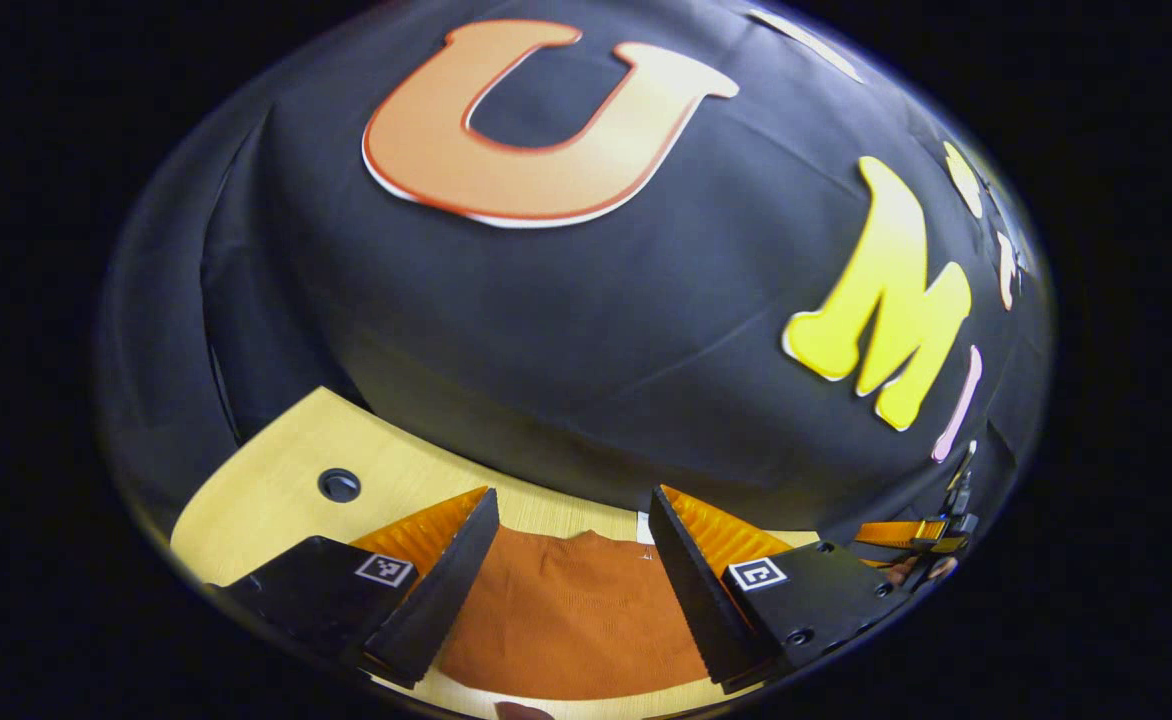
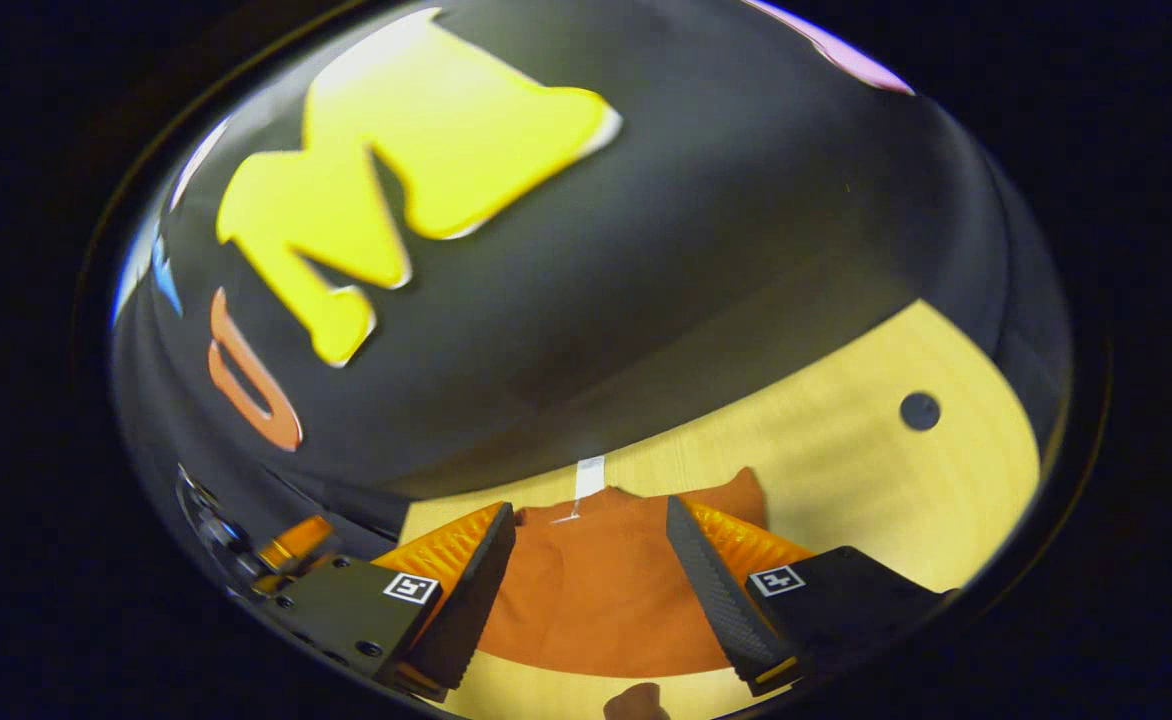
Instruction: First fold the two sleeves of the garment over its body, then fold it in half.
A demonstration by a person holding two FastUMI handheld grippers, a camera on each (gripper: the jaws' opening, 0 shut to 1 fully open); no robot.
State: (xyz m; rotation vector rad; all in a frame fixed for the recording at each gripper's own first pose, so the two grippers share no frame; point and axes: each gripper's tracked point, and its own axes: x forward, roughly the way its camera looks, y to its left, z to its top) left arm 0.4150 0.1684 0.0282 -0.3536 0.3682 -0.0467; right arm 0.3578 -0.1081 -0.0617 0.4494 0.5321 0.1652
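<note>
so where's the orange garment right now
The orange garment lies flat on the wooden table, showing between the open fingers of the left tongs in the left gripper view and of the right tongs in the right gripper view.

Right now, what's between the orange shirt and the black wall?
In the right gripper view, bare wooden table lies between the orange garment and the wall, with a white strip at the garment's far edge.

No legible text, brand or number appears on the garment (image 1: 571,615) or the table (image 1: 276,490). Each finger mount of the left gripper (image 1: 571,515) and the right gripper (image 2: 591,520) carries a small square coded marker; these are patterns, not readable characters.
</note>
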